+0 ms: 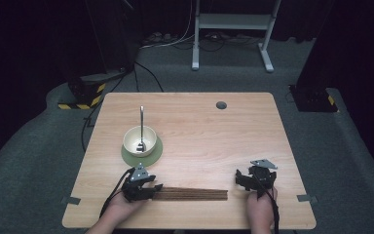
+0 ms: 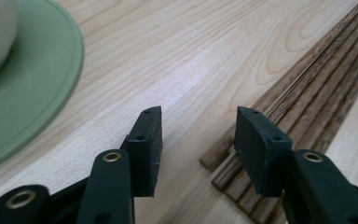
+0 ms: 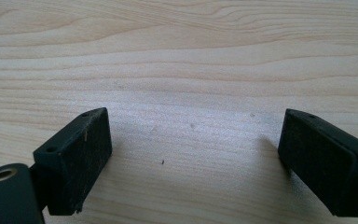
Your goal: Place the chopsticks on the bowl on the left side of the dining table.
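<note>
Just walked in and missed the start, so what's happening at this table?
A person holds a gripper in each hand at a wooden table. The left gripper is open at the end of a bundle of dark wooden sticks, not gripping them. The right gripper is open over bare wood. A bowl with a spoon sits on a green plate.

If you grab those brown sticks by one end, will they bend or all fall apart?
The wooden sticks look thin, straight and rigid, so each would probably stay stiff. They lie side by side as a loose bundle with no tie visible, so they would likely scatter. Their ends look rounded, so some may roll. The left tool is open at their ends.
</note>
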`<state>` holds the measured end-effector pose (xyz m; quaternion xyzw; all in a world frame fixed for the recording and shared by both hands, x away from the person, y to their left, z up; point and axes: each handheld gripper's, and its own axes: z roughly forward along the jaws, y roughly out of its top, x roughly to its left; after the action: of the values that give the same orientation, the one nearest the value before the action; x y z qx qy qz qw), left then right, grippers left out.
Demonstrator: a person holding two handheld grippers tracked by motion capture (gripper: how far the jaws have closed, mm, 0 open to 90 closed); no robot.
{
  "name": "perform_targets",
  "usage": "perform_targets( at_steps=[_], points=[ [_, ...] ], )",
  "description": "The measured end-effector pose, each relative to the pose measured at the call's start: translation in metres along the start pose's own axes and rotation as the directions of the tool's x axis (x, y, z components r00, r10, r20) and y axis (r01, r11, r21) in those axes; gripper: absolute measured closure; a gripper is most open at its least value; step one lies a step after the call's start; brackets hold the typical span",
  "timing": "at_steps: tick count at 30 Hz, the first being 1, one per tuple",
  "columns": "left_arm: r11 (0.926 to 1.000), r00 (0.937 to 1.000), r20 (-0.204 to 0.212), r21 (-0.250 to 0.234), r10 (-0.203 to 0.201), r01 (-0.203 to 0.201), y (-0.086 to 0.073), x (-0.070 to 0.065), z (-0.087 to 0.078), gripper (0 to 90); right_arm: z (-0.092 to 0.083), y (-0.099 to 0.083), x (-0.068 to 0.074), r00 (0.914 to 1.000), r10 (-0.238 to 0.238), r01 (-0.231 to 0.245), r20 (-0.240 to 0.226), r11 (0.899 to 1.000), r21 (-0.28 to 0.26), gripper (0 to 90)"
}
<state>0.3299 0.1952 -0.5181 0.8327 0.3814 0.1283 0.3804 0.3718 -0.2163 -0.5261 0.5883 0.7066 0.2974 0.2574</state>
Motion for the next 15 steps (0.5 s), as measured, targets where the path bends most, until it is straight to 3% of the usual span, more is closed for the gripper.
perform_targets(
  at_steps=[3,6,15],
  points=[
    [1.0,0.9996,-0.029,-0.001,0.005,-0.005,0.0002,0.0021,-0.0007,52.8,-0.0001,-0.0001,0.0,1.0,-0.001,0.001,0.0,1.0,0.0,9.5],
    [0.9999,0.9996,-0.028,-0.014,0.004,-0.004,0.0006,0.0012,-0.0006,53.6,-0.0001,-0.0001,0.0,1.0,-0.001,0.001,0.0,1.0,0.0,9.5],
    [0.9989,0.9987,0.022,-0.012,0.045,-0.045,0.0052,-0.0027,0.0071,56.1,-0.0003,-0.0003,0.0004,1.0,0.002,-0.002,-0.001,1.0,0.0,9.5]
  ],
)
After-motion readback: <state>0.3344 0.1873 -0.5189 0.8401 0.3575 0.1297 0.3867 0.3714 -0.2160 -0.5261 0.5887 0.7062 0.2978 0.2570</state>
